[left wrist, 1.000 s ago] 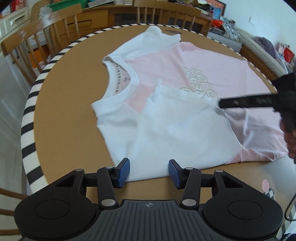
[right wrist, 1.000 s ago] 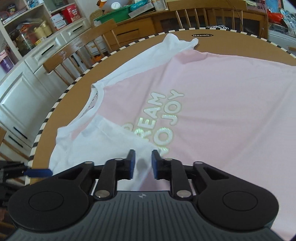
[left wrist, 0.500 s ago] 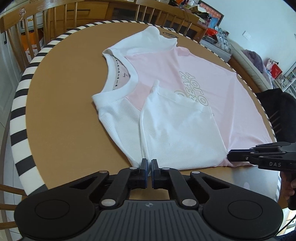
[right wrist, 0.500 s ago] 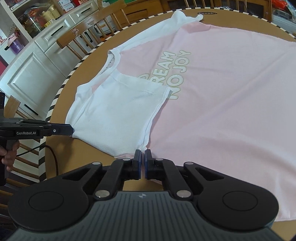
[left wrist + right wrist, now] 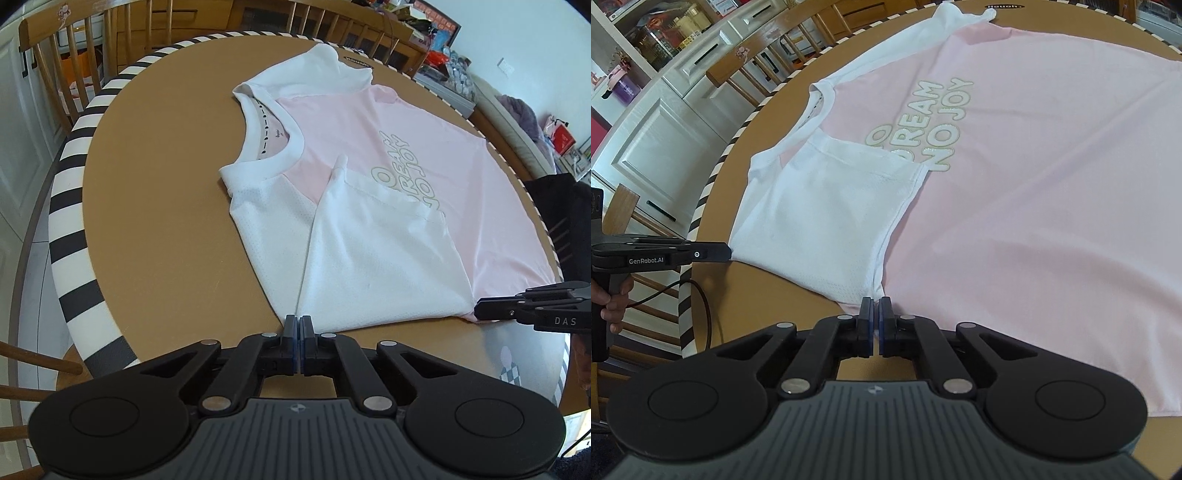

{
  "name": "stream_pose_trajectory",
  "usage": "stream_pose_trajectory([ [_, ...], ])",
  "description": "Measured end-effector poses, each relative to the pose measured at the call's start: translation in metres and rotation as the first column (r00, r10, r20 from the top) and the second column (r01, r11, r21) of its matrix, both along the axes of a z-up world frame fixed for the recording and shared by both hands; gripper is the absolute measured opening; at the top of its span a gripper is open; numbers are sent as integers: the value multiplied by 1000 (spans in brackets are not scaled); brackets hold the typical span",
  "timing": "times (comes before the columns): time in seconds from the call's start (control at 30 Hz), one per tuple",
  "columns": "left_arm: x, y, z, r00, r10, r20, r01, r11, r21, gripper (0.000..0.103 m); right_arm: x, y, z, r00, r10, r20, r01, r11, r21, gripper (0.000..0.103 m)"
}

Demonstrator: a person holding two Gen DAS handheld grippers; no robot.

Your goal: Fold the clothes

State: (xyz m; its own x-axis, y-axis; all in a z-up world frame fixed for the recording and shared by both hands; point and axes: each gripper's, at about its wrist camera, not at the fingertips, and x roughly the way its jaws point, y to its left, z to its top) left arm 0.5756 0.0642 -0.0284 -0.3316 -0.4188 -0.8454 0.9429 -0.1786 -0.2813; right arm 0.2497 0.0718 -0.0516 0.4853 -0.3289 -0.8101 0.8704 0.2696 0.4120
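Note:
A pink T-shirt point(image 5: 369, 155) with white sleeves and cream lettering lies flat on the round brown table point(image 5: 155, 184). Its near white sleeve point(image 5: 376, 258) is folded in over the chest. My left gripper point(image 5: 299, 320) is shut, pinching the near folded edge at the shoulder end. My right gripper point(image 5: 875, 304) is shut on the same near edge of the T-shirt point(image 5: 1034, 166), where the folded sleeve point(image 5: 827, 206) meets the pink body. Each gripper shows side-on in the other view, the right gripper point(image 5: 476, 309) and the left gripper point(image 5: 728, 253), with tips at the cloth's edge.
The table has a black-and-white striped rim point(image 5: 70, 236). Wooden chairs point(image 5: 62, 55) stand round the far side, with a sideboard point(image 5: 369, 29) behind them. White cabinets point(image 5: 665, 140) line the left. A hand point(image 5: 613, 306) holds the left gripper's handle, and a cable point(image 5: 705, 306) hangs off the table.
Both grippers went from open to shut. The right one drew back off the shirt's front to the near edge. The left one closed on that edge in place.

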Motion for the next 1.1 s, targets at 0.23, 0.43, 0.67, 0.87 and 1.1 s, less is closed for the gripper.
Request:
stream_pose_trajectory([
  [0.23,7,3,27,999,5,53,-2,999,-48,3,-6,-2,23,1000,-11,-12,11,1000,-1,8],
  [0.43,-42,-18,28,998,-49,-39,44,991,-128,12,18,-26,29,999,9,51,-3,995,-103,9],
  [0.67,-65,-19,0,996,-35,80,40,997,-73,12,35,-26,1,993,104,-55,-109,990,-88,7],
  [0.87,-56,-27,14,995,11,102,-10,1000,-19,17,11,-32,12,995,93,35,-91,994,-55,16],
  [1.1,-99,-80,10,995,6,99,2,997,-82,24,18,-85,9,991,115,74,-107,988,-110,26],
])
